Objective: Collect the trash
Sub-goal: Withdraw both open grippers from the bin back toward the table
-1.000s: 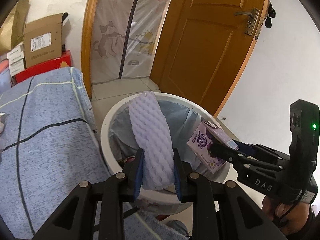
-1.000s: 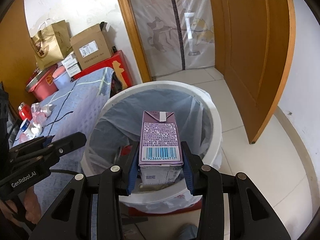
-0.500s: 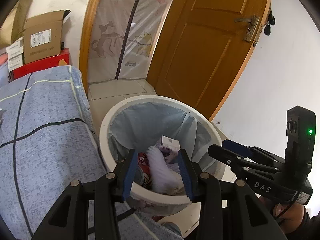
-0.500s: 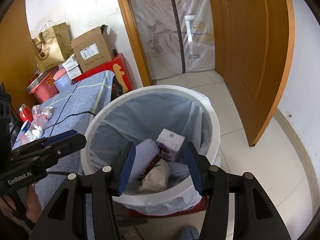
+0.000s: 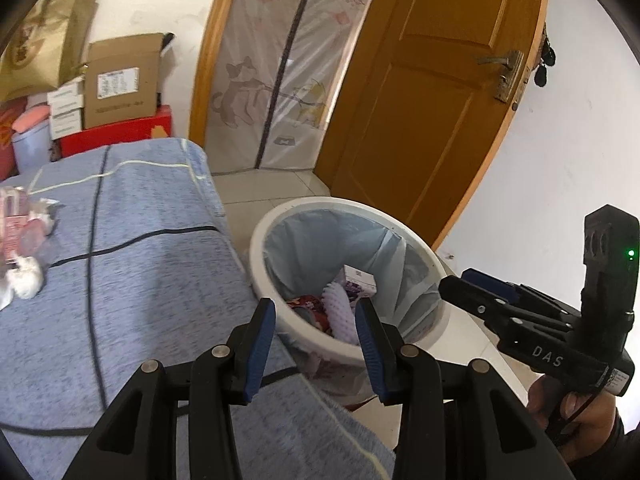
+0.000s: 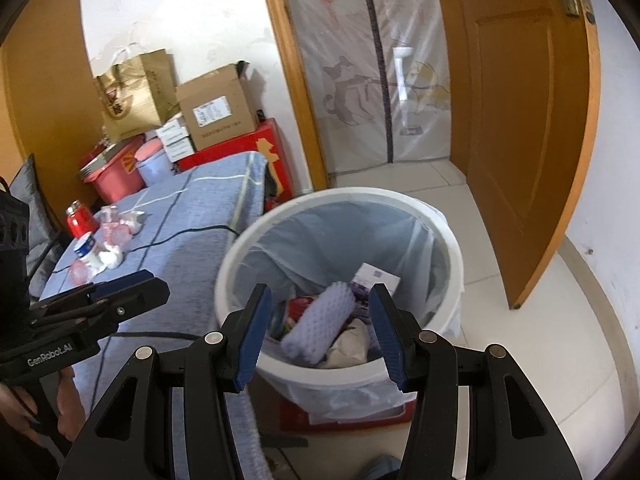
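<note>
Left wrist view: the left gripper [image 5: 316,344] at bottom centre now stands released and empty — its foam sleeve [image 5: 340,312] has dropped into the white bin [image 5: 264,240] at centre; more scraps [image 5: 24,280] wait on the tabletop [image 5: 140,260] at left.

Right wrist view: the right gripper [image 6: 320,332] is likewise released — its milk carton [image 6: 376,278] lies in the bin, and the gripper tilts down above the rim.

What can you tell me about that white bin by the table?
The white bin is a round, plastic-looking bucket standing upright on the tiled floor, close beside the blue-clothed table. A thin pale blue liner bag lines it and folds over the rim. Inside lie a bumpy lilac foam sheet, a purple carton and other rubbish. Neither gripper touches it.
</note>
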The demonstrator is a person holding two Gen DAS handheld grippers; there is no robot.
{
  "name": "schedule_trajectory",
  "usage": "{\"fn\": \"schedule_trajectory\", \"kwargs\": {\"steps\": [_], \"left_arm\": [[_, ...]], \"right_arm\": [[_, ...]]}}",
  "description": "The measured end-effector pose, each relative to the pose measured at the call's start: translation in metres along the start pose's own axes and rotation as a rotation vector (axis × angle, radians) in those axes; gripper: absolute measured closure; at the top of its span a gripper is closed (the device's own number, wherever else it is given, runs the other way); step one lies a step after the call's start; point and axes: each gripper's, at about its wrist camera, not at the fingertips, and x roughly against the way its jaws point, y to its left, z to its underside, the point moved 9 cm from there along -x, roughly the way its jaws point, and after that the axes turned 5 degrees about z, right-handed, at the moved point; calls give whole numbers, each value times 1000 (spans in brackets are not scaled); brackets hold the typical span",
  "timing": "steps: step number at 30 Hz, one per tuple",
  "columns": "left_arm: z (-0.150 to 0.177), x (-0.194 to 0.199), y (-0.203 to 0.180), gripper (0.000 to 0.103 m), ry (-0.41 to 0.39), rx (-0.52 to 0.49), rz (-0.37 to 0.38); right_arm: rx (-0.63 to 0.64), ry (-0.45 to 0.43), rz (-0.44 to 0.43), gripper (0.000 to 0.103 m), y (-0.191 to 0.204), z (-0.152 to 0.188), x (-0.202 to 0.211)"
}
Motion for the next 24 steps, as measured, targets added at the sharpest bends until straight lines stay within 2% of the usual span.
{"fn": "schedule_trajectory", "kwargs": {"steps": [8,24], "left_arm": [[4,40,13,62,-50,13,-59],[24,89,52,62,-93,82,-145]], "right_arm": [[55,-22,-47,51,33,1,15],[143,-18,-132,51,88,9,22]]}}
